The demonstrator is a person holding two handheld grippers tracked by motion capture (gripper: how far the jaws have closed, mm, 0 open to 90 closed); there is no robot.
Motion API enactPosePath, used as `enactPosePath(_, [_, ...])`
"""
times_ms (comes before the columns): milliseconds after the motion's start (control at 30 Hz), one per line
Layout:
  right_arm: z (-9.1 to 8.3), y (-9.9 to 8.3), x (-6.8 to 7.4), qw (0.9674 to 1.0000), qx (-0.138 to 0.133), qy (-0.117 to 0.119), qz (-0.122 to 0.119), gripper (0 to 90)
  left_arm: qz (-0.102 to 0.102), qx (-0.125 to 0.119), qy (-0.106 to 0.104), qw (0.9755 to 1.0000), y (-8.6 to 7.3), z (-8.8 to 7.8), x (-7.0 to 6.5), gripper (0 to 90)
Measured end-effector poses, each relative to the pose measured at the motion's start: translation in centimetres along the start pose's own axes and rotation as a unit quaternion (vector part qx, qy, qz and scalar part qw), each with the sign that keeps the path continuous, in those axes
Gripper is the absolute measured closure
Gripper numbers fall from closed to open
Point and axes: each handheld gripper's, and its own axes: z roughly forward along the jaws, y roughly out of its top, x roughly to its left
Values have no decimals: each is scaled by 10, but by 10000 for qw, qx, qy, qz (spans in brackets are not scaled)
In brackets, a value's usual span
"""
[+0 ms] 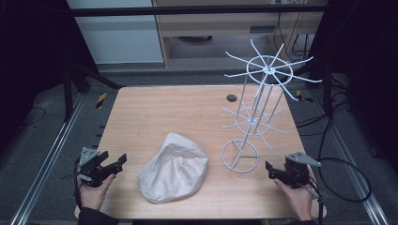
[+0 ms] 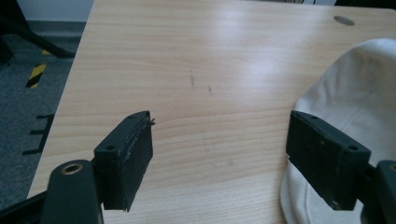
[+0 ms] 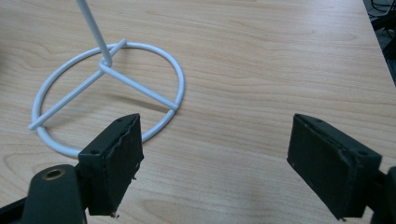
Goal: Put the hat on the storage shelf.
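A cream cloth cap (image 1: pixel 172 168) lies on the wooden table (image 1: pixel 187 112) near the front middle; its edge (image 2: pixel 355 93) reaches the right side of the left gripper view. A white wire rack (image 1: pixel 256 103) with two tiers of spokes stands to the cap's right, and its ring base (image 3: pixel 107 93) rests flat on the wood. My left gripper (image 1: pixel 115 164) hovers at the table's front left, left of the cap, jaws wide open and empty (image 2: pixel 219 158). At the front right, just right of the ring base, is my right gripper (image 1: pixel 271 169), also open and empty (image 3: pixel 215 163).
A small dark grommet hole (image 1: pixel 232 98) sits in the table's far part. Metal rails run along both sides of the table, and cables (image 1: pixel 347 178) loop on the floor at the right. Bare wood lies between the cap and the far edge.
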Motion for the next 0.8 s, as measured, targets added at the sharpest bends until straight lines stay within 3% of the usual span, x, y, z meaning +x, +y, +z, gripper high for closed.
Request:
enactPosePath(267, [-1, 0, 4, 10000, 33, 5, -57, 198, 130, -253, -238, 9993, 11, -17, -13, 250])
enactPosePath(533, [-1, 0, 6, 9999, 17, 42, -93, 210, 350, -247, -496, 9979, 19, -21, -28, 271])
enactPosePath(567, [-2, 0, 7, 10000, -5, 63, -15, 214, 447, -244, -550, 9972, 22, -22, -33, 274])
enactPosePath(800, [-3, 1, 8, 10000, -36, 70, -54, 226, 746, -195, -740, 9943, 26, -22, -51, 292])
